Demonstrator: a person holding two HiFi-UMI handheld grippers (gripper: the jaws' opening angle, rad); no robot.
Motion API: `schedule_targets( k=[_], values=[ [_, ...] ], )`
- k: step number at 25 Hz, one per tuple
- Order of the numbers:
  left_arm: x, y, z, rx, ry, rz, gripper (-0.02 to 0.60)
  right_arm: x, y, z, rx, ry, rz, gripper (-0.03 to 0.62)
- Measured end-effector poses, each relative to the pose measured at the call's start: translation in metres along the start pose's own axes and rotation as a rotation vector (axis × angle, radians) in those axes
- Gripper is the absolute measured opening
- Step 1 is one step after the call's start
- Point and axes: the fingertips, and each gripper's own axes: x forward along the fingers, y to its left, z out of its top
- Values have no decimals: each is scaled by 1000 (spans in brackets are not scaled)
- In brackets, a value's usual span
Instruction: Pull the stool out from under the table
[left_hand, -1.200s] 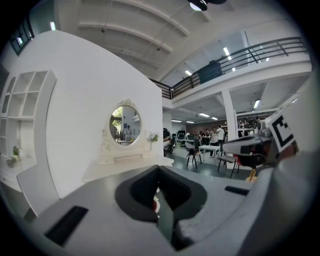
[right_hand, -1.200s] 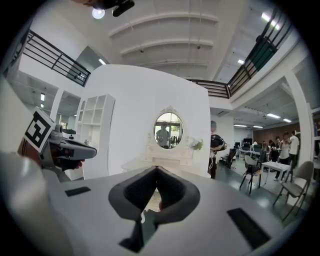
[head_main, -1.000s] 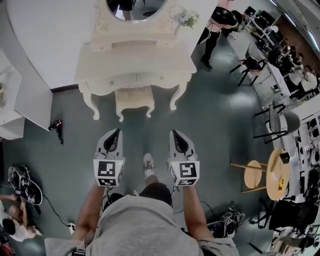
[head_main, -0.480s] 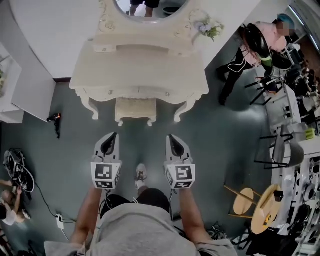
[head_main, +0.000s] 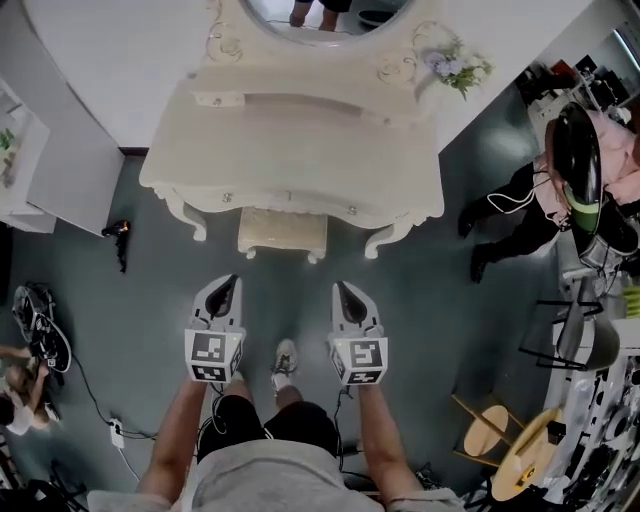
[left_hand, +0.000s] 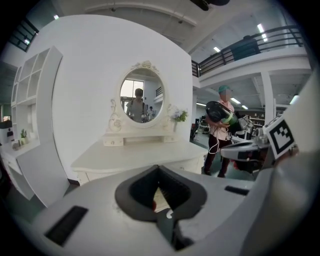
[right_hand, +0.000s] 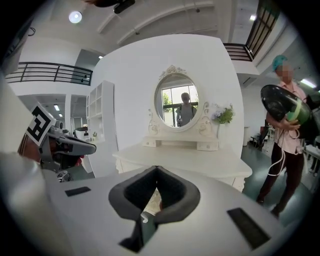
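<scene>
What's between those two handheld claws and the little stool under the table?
Only bare floor, as the head view shows, separates the left gripper and right gripper from the stool.

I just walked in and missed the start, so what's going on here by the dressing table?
A person stands facing the white dressing table, holding a tool in each hand. The left tool and the right tool are both shut and empty, pointed toward the table but short of it. The stool sits tucked under the table between its front legs, untouched. A second person stands off to the right, carrying something dark.
</scene>
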Motion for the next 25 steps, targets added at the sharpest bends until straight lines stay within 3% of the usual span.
schedule_targets(
  k=[11,19,24,25],
  values=[
    [110,58,-88,-39,46,-13,0,112,-24,-89,17,52,-35,12],
    [209,84,-197,-60,152,-66,0,211,-47,-197,28,146,-6,12],
    [262,97,-257,-197,186,-106,48,253,-65,-268,124,208,46,17],
    [273,99,-267,-223,192,-116,71,261,-68,-281,147,218,57,46]
  ],
)
